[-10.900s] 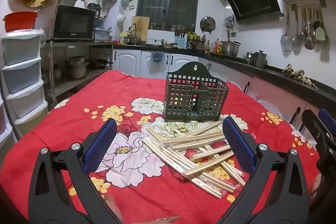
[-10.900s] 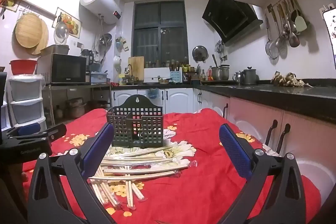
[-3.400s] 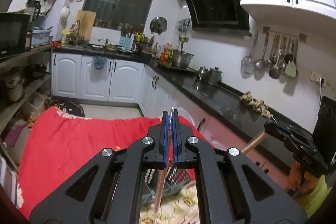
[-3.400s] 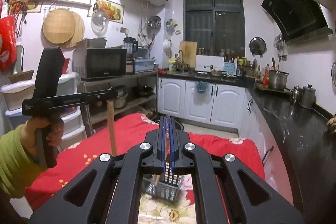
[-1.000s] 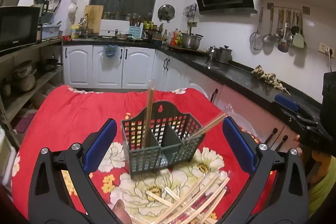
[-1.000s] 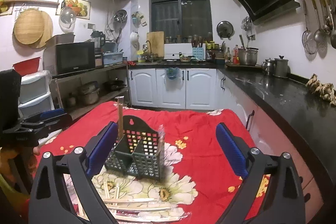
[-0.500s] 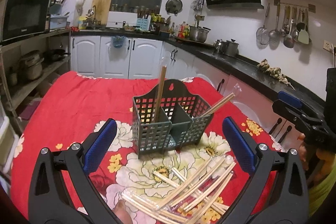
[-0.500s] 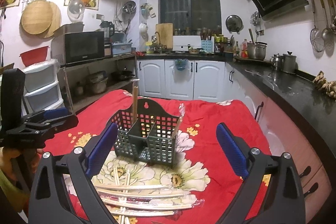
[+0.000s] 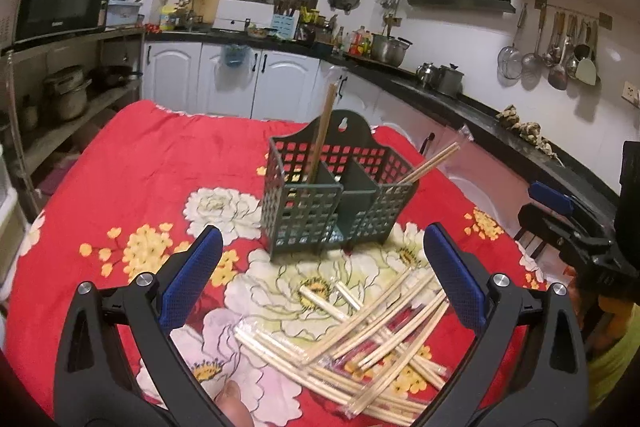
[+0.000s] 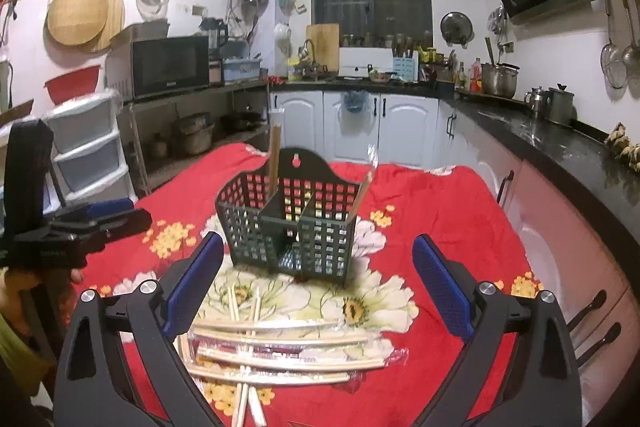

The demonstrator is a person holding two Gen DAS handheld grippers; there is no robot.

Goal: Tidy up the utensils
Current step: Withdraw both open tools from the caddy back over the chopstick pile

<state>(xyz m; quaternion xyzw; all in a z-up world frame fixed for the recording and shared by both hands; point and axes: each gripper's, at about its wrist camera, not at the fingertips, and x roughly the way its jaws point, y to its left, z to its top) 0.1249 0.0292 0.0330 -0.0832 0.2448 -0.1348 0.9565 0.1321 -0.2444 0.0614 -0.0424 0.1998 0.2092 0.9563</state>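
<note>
1. The surface, under a red flowered cloth, carries everything.
2. The green caddy stands mid-surface with one wrapped pair in each compartment: the left upright, the right leaning outward.
3. The chopstick pile lies just before the caddy, pairs crossed and sleeved in slippery film.
4. Left tongs and right tongs both hover spread, holding nothing. Best to pinch a topmost pair near one end, then lift clear.
</note>
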